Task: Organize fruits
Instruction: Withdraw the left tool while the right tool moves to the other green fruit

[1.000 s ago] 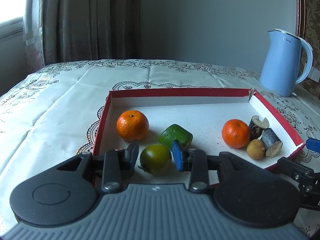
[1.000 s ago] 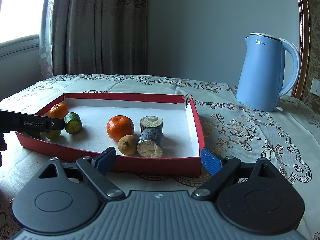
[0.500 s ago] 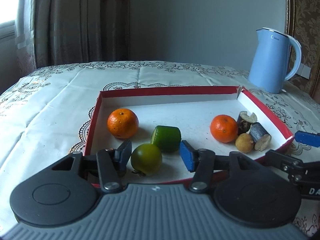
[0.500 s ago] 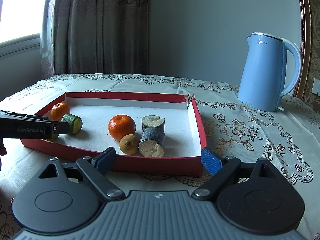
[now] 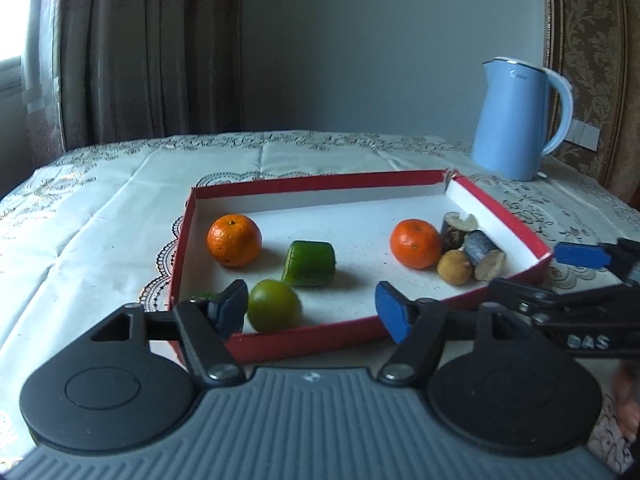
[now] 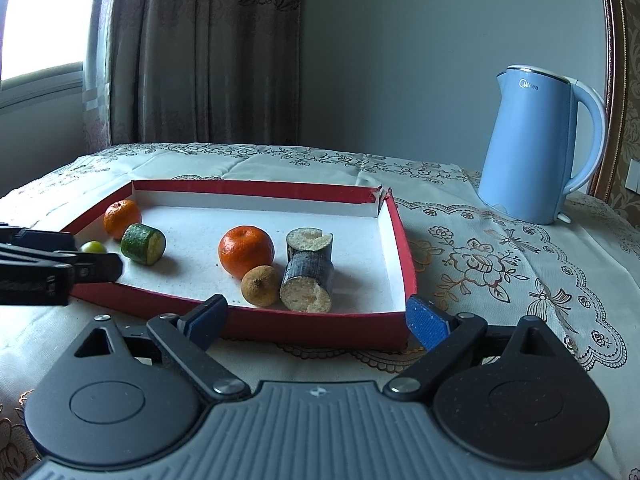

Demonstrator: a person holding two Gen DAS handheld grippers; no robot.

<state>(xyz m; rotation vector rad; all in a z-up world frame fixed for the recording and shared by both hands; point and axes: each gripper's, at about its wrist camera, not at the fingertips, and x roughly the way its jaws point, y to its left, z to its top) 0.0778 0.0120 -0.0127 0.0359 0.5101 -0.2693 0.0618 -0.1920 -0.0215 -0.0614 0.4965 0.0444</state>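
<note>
L gripper (image 5: 312, 312) had just been opening, jaws apart & empty; green citrus (image 5: 274, 310) sat released at lower left of red tray (image 5: 500, 216). R gripper (image 6: 316, 320) open, idle. All fruit in tray; grouping prob. left.

In my red-walled tray (image 5: 500, 216) the fruits sit in two loose groups. At its left end: a mandarin (image 5: 234, 240) far back, a green cucumber chunk (image 5: 309, 264) lying on its side, cut face pale, and a round green lime (image 5: 273, 305) close to the near wall. At the right end: a second mandarin (image 5: 415, 243), a small brown longan (image 5: 454, 267) touching it, and two dark sugarcane pieces (image 6: 307, 266), one upright, one lying down.
</note>
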